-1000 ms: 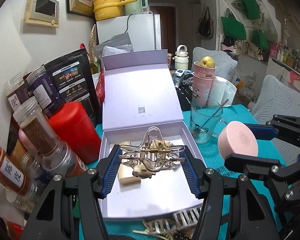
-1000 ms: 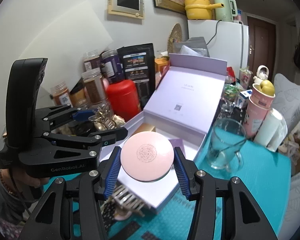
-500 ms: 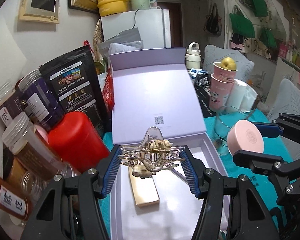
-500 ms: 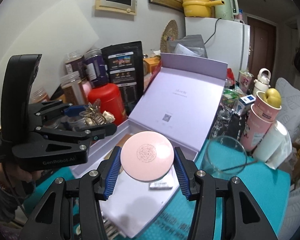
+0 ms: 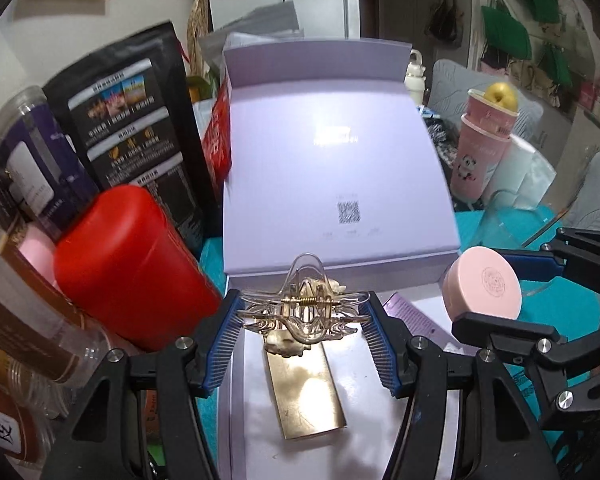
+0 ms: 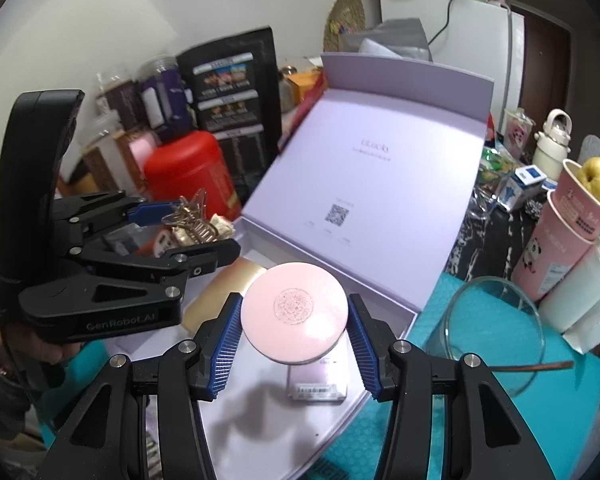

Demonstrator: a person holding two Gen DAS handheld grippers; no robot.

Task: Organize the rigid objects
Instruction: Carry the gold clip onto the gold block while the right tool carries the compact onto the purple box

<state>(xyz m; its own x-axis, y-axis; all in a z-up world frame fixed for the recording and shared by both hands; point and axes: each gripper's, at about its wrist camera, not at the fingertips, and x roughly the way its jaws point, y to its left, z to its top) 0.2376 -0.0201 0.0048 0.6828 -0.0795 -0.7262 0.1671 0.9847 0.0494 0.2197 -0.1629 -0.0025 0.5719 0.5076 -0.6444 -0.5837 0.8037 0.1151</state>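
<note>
My left gripper [image 5: 302, 330] is clamped about halfway closed on a gold and clear hair claw clip [image 5: 300, 312], its blue ribbed pads [image 5: 226, 342] pressing on the clip's two ends. The clip hangs in the air over the open lavender gift box [image 5: 236, 420], just above a flat gold card [image 5: 306, 392] that lies on the box floor toward its left side. From the right wrist camera I see the same gripper [image 6: 184, 236] at the left, with the clip [image 6: 194, 220] between its tips, near the box's far-left corner.

My right gripper [image 6: 294, 340] is closed a little narrower on a round pink compact [image 6: 294, 312], one pad on each side of its rim, the embossed top facing up toward the camera. The compact sits above the right half of the box [image 6: 364, 400], over a small pale purple packet [image 6: 316, 388] lying on the floor there. In the left view the compact [image 5: 484, 282] and the right gripper [image 5: 496, 288] show at the right edge of the box.

The box lid [image 5: 332, 168] stands open, leaning toward the far side, with a QR code printed on its inner face. Left of the box stand a red canister [image 5: 128, 276], a black printed pouch [image 5: 136, 128] and several clear jars [image 5: 28, 152]. Right of it, on the teal tabletop [image 6: 540, 420], sit a glass mug [image 6: 496, 332] and stacked pink cups [image 6: 564, 232] with a yellow fruit [image 6: 598, 180] on top.
</note>
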